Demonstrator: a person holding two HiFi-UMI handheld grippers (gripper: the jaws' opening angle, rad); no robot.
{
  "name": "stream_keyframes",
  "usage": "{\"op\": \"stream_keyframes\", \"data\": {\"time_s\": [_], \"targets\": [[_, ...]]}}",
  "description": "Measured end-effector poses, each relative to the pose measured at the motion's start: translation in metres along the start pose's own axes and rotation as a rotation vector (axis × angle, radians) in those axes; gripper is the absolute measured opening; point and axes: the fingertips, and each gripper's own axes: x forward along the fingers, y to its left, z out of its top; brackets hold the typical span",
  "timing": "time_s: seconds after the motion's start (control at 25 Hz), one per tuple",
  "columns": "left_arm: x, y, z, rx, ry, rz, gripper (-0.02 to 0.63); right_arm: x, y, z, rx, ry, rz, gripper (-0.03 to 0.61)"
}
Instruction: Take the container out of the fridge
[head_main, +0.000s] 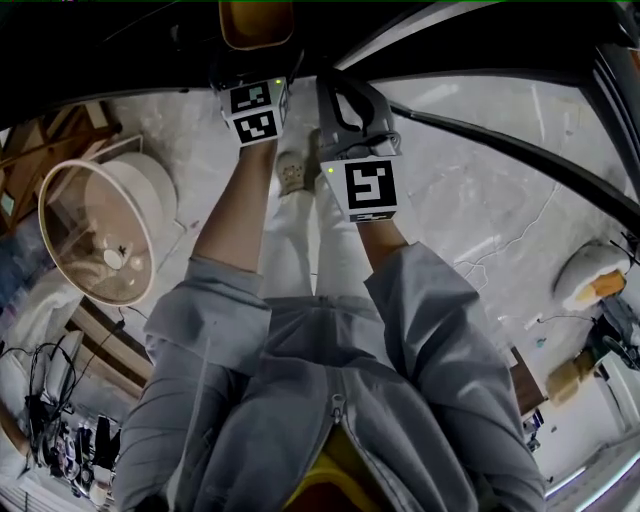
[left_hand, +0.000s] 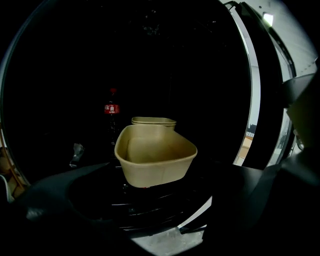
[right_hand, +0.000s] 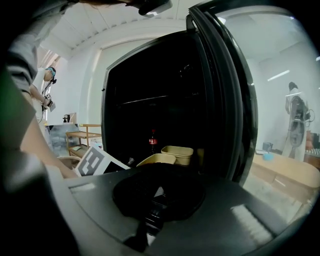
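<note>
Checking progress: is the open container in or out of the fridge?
In: the container rests inside the dark fridge, bottle behind it.

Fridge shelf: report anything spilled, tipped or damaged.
Nothing stands out. The open container sits upright and empty on the wire shelf, a second container behind it, the cola bottle standing. No spill shows.

Two beige rounded-rectangular paper containers (left_hand: 155, 162) are here, the open one in front and the second (left_hand: 153, 121) just behind it. One dark cola bottle with a red label (left_hand: 112, 112).
</note>
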Motion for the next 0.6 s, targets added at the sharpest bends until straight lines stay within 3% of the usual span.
{"op": "stream_keyframes", "data": {"time_s": [0.6], "targets": [[0.023,0.007,0.009,-0.048,-0.025,0.053,0.523,-0.004,-0.014,-0.011,0.002,0.028,-0.003,0.000]]}}
